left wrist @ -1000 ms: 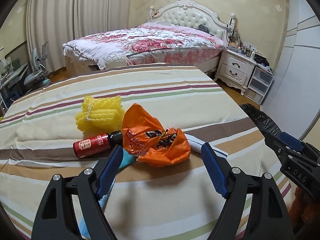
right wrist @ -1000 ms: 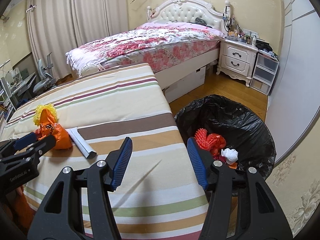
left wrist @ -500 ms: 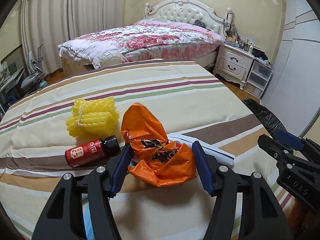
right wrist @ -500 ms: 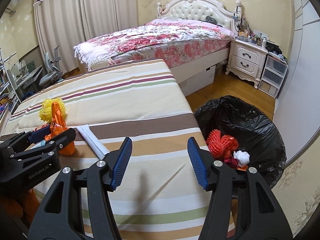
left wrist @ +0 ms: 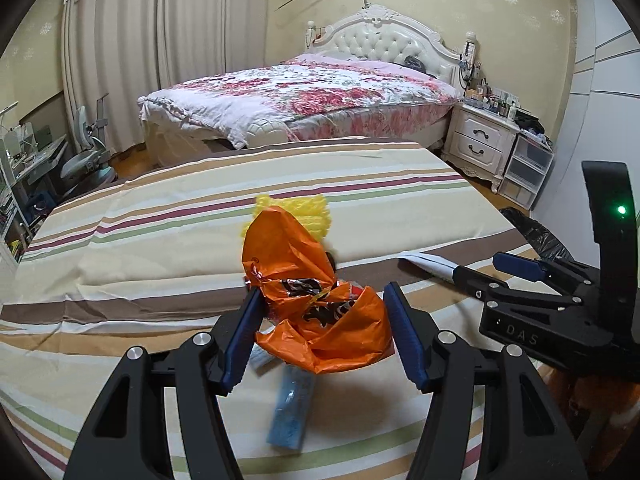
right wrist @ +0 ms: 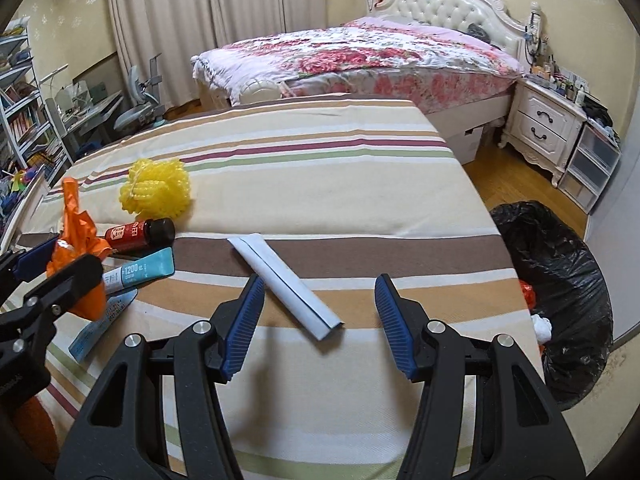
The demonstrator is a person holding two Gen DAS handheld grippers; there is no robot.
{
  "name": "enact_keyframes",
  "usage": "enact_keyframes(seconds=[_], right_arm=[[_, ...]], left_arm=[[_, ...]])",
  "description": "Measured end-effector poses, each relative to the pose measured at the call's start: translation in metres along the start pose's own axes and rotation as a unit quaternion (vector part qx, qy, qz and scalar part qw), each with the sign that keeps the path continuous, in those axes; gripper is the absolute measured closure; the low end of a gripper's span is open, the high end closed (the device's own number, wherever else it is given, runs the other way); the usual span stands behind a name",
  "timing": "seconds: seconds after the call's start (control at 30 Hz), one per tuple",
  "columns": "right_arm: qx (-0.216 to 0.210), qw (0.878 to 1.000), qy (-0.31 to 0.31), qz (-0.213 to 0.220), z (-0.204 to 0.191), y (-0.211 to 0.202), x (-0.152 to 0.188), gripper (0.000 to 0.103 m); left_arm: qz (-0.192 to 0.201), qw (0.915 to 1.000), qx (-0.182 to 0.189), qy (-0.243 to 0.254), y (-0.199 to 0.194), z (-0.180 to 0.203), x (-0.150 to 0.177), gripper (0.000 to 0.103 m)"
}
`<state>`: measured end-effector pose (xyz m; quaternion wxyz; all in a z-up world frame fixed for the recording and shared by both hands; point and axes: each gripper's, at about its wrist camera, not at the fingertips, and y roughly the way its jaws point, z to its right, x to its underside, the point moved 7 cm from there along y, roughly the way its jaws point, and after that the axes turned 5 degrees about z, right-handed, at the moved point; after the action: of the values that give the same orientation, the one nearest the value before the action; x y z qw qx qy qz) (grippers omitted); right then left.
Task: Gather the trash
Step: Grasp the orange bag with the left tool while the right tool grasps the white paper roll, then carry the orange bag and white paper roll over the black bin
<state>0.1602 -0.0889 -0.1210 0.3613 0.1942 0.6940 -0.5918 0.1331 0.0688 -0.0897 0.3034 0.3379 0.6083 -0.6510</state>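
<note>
A: Lifted off the striped cover [left wrist: 168, 264] since a second ago, the orange bag [left wrist: 316, 320] hangs pinched in the left gripper [left wrist: 324, 336], which tilts down.

B: And the right view?

A: The right gripper [right wrist: 320, 320], jaws half-wide and empty, slants down; the folded white paper [right wrist: 284, 284] runs diagonally ahead, its near end between the tips, nearest this hand. The black bin bag [right wrist: 560, 280] sits right.

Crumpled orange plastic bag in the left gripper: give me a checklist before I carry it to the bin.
1. Crumpled orange plastic bag between left gripper fingers: ok.
2. Pads pressing the bag: ok, left side; right side cannot tell.
3. Bag clear of blue flat packet below: cannot tell.
4. Right gripper empty, over folded white paper: ok.
5. Black-lined trash bin open beside the striped bed: ok.
</note>
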Motion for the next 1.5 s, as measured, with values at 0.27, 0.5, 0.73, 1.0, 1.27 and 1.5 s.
enact_keyframes(seconds=[0.27,0.5,0.73,1.0,1.27,1.5], right_arm=[[0.005,0.999,-0.031,-0.026,-0.021,0.022,-0.003,0.051],[0.017,0.999,-0.04,-0.027,-0.023,0.014,0.005,0.083],[0.017,0.999,-0.03,-0.021,-0.021,0.002,0.015,0.088],[0.02,1.0,-0.011,-0.002,-0.009,-0.021,0.021,0.088],[0.035,0.999,0.017,0.028,0.016,-0.052,0.023,0.088],[0.06,0.996,0.042,0.057,0.048,-0.077,0.02,0.088]], left_arm=[[-0.003,0.999,-0.036,-0.028,-0.011,-0.048,0.01,0.042],[-0.014,0.9976,-0.041,-0.054,-0.009,-0.066,0.021,0.042],[-0.015,0.9979,-0.033,-0.054,-0.011,-0.064,0.027,0.042],[-0.003,0.9985,-0.015,-0.052,-0.019,-0.054,0.028,0.043],[0.026,0.9989,0.017,-0.036,-0.03,-0.018,0.015,0.042],[0.047,0.9975,0.053,-0.006,-0.028,0.029,-0.004,0.042]])
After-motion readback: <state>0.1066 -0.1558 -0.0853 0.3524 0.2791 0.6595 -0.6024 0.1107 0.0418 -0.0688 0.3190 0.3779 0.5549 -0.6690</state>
